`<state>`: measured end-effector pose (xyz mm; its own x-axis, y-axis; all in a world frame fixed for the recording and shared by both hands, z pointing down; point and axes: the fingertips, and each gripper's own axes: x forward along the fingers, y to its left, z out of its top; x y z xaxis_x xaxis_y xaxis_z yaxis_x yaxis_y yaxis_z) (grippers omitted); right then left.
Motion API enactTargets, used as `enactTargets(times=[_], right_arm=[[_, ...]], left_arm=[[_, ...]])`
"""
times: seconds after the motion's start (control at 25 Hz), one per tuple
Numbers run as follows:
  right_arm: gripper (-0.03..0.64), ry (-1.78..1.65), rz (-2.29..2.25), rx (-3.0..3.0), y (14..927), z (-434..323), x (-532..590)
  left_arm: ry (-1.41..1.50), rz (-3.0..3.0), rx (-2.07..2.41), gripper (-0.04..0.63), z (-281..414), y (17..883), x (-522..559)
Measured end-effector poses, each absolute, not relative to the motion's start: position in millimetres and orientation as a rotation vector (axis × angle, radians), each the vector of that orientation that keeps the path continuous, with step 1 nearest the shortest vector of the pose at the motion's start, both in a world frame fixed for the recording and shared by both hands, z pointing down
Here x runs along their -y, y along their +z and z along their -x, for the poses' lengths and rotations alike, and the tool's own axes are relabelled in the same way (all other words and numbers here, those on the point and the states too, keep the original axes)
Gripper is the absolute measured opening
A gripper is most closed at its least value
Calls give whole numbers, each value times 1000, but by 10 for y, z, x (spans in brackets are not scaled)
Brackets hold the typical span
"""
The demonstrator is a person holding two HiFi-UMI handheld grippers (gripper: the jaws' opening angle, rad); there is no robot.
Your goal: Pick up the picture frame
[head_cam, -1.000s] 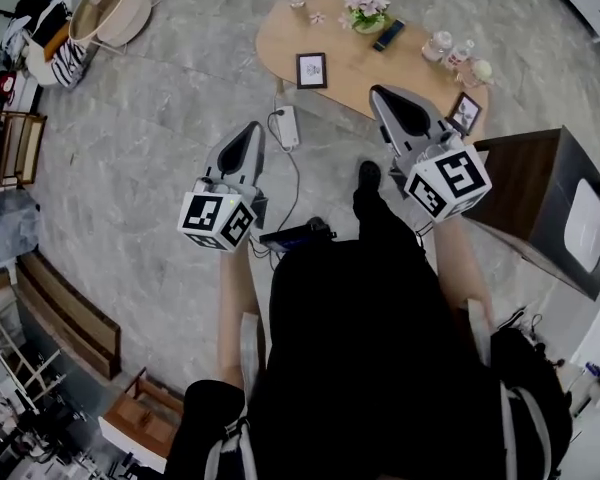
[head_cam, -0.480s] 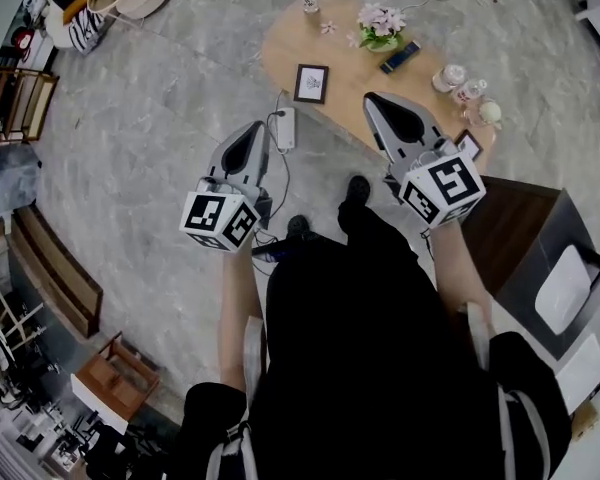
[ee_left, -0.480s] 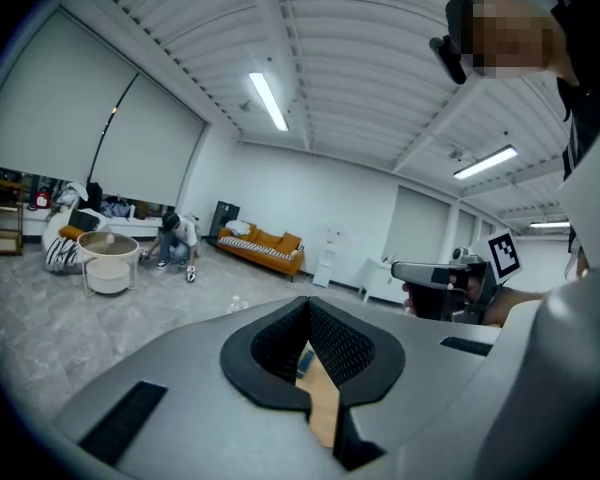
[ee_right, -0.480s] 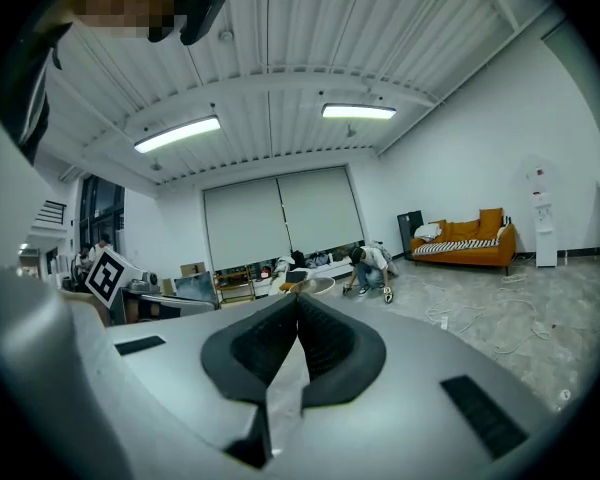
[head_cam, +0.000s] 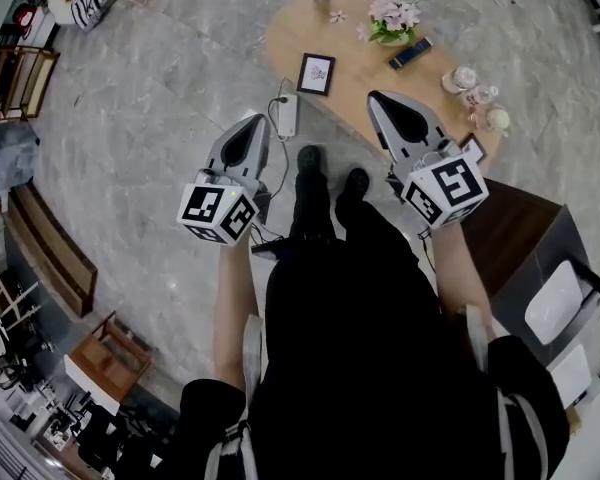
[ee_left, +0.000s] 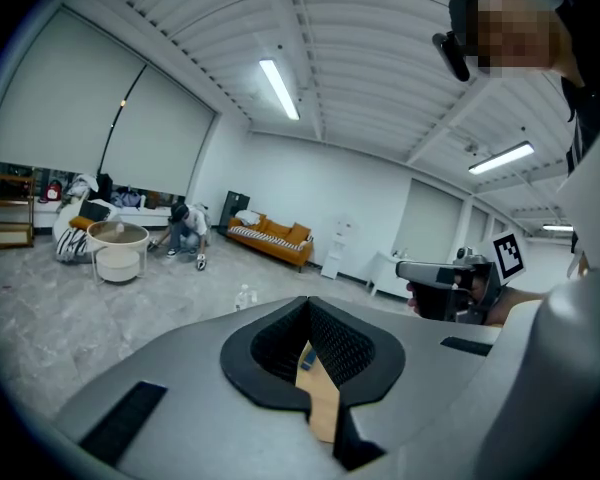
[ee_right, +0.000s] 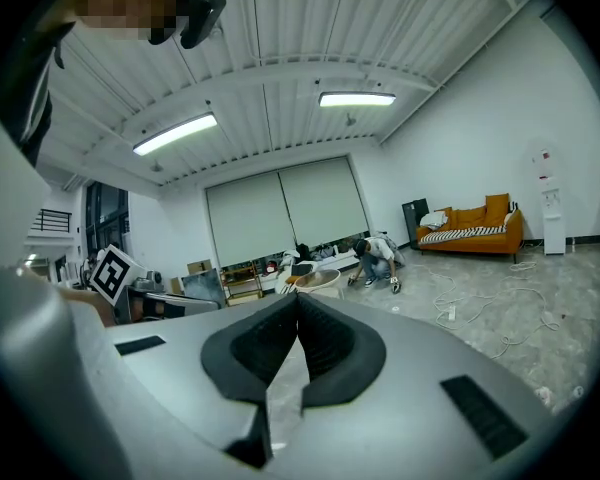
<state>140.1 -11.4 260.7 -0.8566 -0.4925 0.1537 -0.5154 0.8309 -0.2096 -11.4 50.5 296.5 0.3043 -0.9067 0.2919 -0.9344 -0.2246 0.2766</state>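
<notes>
The picture frame (head_cam: 316,73), a black-edged rectangle with a pale mat, sits at 12 o'clock on the oval wooden bench (head_cam: 360,66), near its 9 o'clock end, long axis running roughly 12 to 6. The smooth grey left gripper (head_cam: 252,124) and right gripper (head_cam: 382,100) are both clenched, empty.

Left gripper (head_cam: 254,124): grey shell tapering to a point, with a dark hollow on top.
Right gripper (head_cam: 378,98): same build, grey and wedge-shaped.
Pads (ee_left: 348,344): black and ribbed, lining the inside of the grey jaws.
Left cube (head_cam: 218,213): white faces, each with a black square marker.
Right cube (head_cam: 446,190): white too, with bold black marker patterns.
Top (head_cam: 355,318): all black, loose fit.
Shoes (head_cam: 309,157): black, below black trouser legs.
Straps (head_cam: 248,346): pale grey bands running down at each shoulder.
</notes>
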Motion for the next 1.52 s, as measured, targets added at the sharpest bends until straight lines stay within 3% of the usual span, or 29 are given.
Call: enactTargets(times=[0.56,1.36,1.52], right_arm=[[12,302,-928,2799,2618,-835,631],[12,453,-1087,2601,3592,-259,1499],[12,486,-1098,2567,3801,-225,1564]], left_arm=[[36,-2223,1460,14,707,3362,324],[15,-2022,1087,15,1026,5358,1260],[19,-1978,1045,62,1001,5731,1275]])
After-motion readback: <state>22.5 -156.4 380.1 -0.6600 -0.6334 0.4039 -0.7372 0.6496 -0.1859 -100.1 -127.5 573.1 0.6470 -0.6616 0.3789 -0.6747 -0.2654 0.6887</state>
